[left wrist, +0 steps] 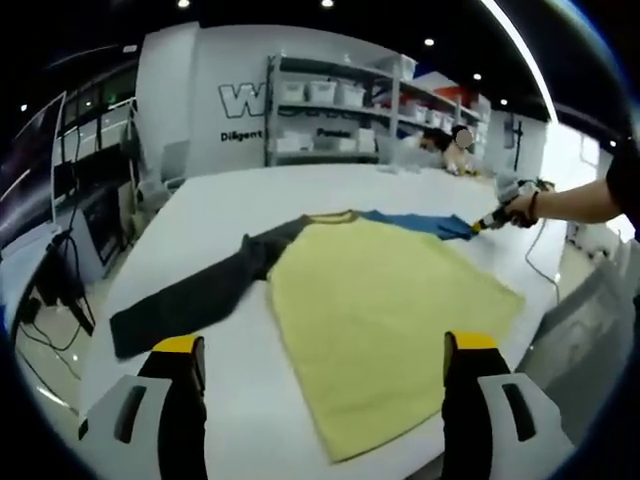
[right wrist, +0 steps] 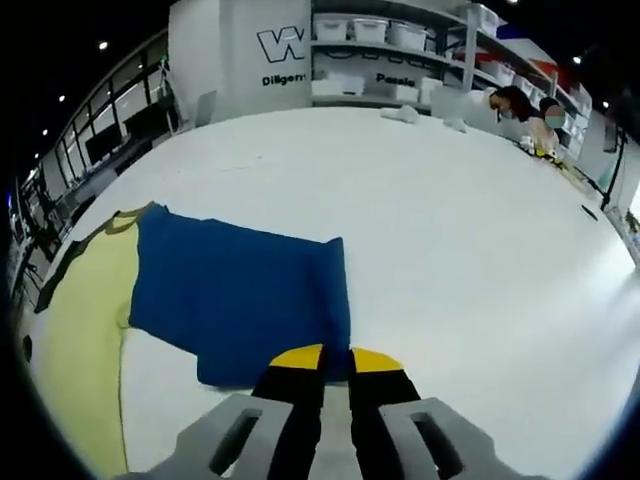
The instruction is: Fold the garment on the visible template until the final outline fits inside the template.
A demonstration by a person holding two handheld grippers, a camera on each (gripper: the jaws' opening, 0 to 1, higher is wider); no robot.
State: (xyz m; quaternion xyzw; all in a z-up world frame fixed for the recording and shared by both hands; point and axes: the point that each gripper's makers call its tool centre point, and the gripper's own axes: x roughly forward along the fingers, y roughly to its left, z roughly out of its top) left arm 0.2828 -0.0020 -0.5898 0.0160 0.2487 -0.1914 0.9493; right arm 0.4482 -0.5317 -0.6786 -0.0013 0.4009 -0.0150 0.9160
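Note:
A shirt lies flat on the white table point(left wrist: 220, 210): yellow body point(left wrist: 385, 310), dark grey sleeve point(left wrist: 195, 300) spread to the left, blue sleeve point(left wrist: 420, 222) at the far right. My left gripper point(left wrist: 325, 360) hangs open above the table's near edge, its yellow-tipped fingers point(left wrist: 180, 345) apart on either side of the yellow hem. In the right gripper view the blue sleeve point(right wrist: 240, 295) spreads ahead, beside the yellow body point(right wrist: 85, 320). My right gripper point(right wrist: 335, 362) is shut on the sleeve's cuff edge. That gripper point(left wrist: 490, 220) also shows far off in the left gripper view, held by a hand.
Shelving with white bins point(left wrist: 340, 110) stands behind the table. A person point(right wrist: 520, 110) sits at the far side, with small items point(right wrist: 405, 113) on the table there. Cables and equipment point(left wrist: 60, 280) hang off the left edge. Bare white tabletop point(right wrist: 480, 250) stretches right of the blue sleeve.

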